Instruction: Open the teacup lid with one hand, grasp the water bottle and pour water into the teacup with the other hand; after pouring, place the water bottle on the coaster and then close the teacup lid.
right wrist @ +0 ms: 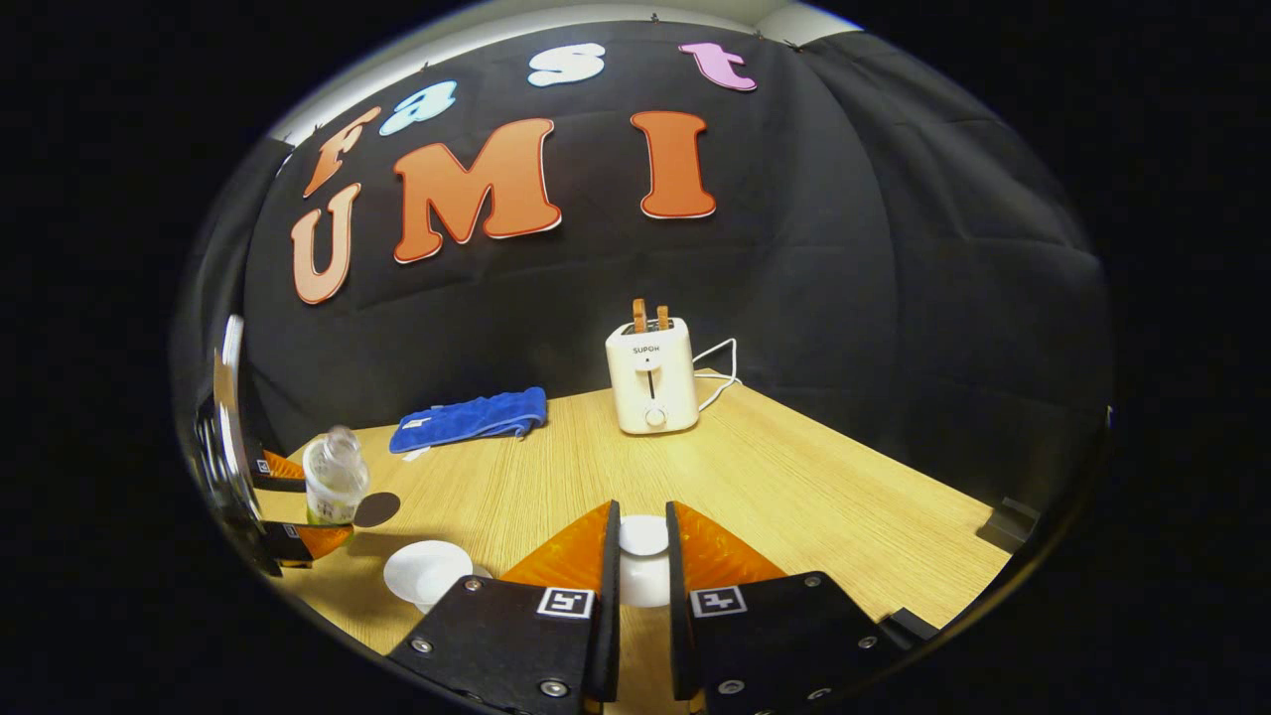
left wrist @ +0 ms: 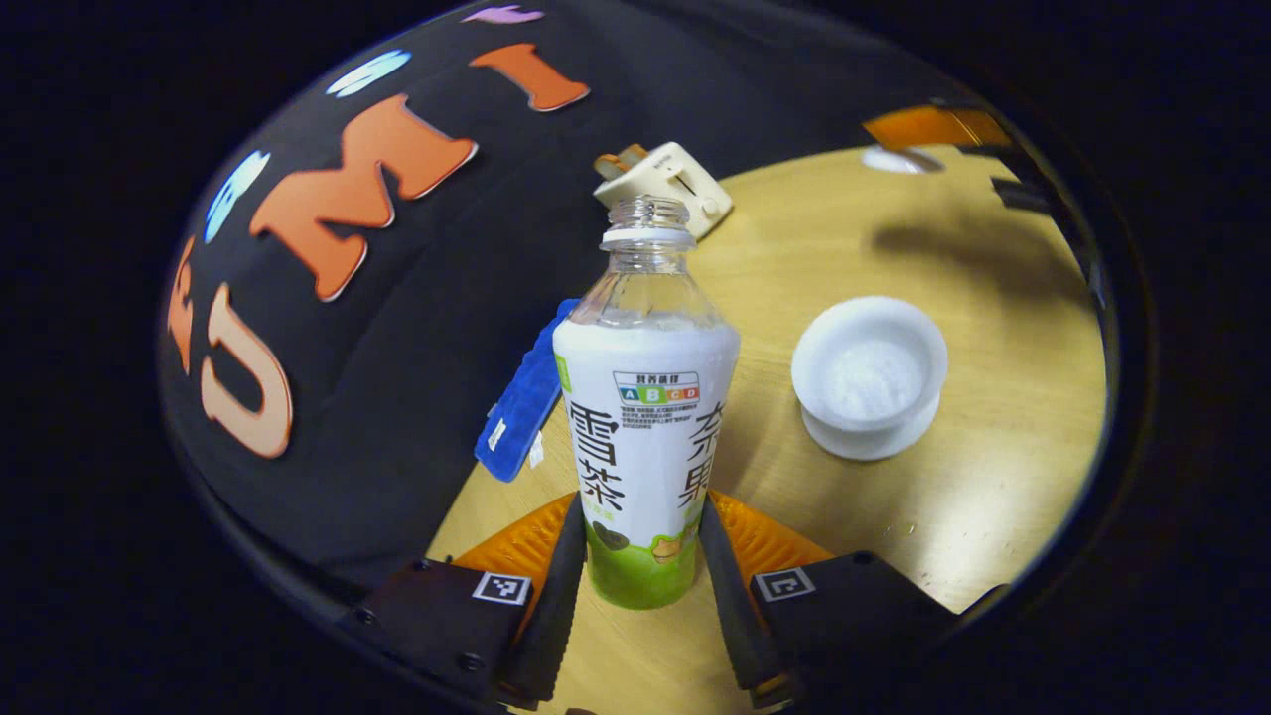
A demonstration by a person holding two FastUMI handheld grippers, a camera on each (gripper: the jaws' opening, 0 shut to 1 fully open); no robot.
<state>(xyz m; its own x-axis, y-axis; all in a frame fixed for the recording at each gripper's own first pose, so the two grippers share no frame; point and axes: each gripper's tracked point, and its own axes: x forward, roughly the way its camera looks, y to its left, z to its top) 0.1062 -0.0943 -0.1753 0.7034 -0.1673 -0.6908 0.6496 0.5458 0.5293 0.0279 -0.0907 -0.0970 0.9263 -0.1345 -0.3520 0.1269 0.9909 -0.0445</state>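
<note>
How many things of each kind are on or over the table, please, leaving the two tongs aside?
Water bottle: 1
Teacup: 1
Teacup lid: 1
Coaster: 1
Blue cloth: 1
Toaster: 1
Total: 6

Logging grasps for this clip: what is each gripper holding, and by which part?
Left gripper: the clear plastic water bottle with white-and-green label, by its lower body. Right gripper: the white teacup lid, by its knob.
</note>
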